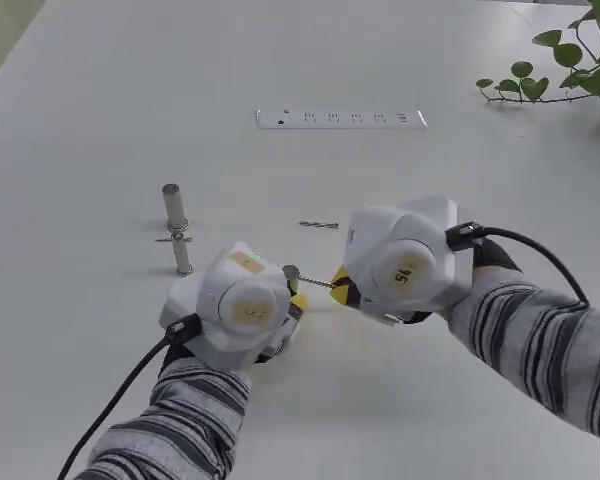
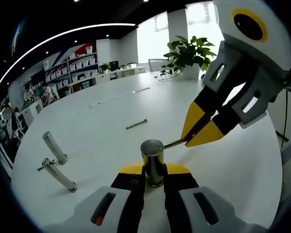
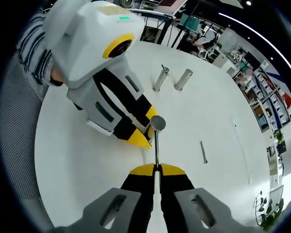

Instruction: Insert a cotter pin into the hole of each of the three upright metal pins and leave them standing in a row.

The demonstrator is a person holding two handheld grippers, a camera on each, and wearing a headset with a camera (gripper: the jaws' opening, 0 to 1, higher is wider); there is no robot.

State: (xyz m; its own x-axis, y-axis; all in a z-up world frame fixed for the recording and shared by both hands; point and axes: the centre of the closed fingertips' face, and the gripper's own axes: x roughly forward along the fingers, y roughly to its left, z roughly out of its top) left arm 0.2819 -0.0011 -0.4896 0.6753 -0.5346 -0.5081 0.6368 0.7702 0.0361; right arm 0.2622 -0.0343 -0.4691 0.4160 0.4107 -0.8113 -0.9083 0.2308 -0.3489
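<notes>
Three metal pins are on the white bench (image 1: 100,120). One metal pin (image 2: 153,162) is gripped by the left tongs (image 2: 154,171), whose jaws are closed narrow on its lower part, so that it rises between them with its round flat top free. In the head view this pin is near the middle of the bench, between the two tongs.

The right tongs (image 3: 156,168) are closed tight on one end of a thin cotter pin (image 3: 156,148). The cotter pin reaches forward to the held pin, and its far end meets the pin's side just below the top. Whether the tip is already inside the hole I cannot tell.

To the left of the left tongs stand the other two pins, close together and apart from the tongs. The far pin (image 1: 173,206) is bare. The near pin (image 1: 182,255) has a small cross piece (image 1: 174,238) through its upper part.

One loose cotter pin (image 1: 318,224) lies flat on the bench beyond the tongs. Further back lie a white power strip (image 1: 340,119) and, at the right corner, a green plant (image 1: 565,60).
</notes>
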